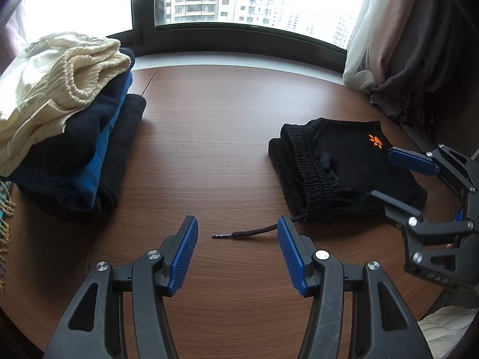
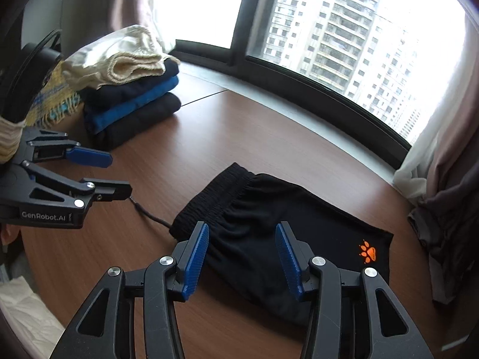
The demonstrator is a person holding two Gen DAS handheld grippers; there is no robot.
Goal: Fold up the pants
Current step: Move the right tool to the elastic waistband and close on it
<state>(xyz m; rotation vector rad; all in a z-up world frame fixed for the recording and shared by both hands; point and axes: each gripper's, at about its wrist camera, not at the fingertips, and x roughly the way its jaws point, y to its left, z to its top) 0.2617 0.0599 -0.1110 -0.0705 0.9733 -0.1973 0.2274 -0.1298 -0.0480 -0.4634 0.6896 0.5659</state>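
Note:
Black folded pants (image 1: 344, 176) with an orange paw print (image 1: 375, 141) lie on the right part of the brown wooden table (image 1: 215, 137). Their drawstring (image 1: 248, 232) trails out to the left. My left gripper (image 1: 238, 227) stands open low over the table, with the drawstring's tip lying between its blue pads and untouched. In the right wrist view my right gripper (image 2: 242, 230) hangs open over the near half of the pants (image 2: 269, 209), its pads gripping nothing. The left gripper (image 2: 119, 175) shows at the left, beside the drawstring (image 2: 149, 214). The right gripper (image 1: 384, 173) shows at the pants' right edge.
A stack of folded clothes (image 1: 74, 137), cream on top of navy, blue and black, sits at the table's left. A fringed plaid cloth (image 2: 60, 104) lies behind it. Curtains (image 1: 404, 45) hang at the right, touching the table's far corner. A dark window sill (image 1: 239, 42) runs along the back.

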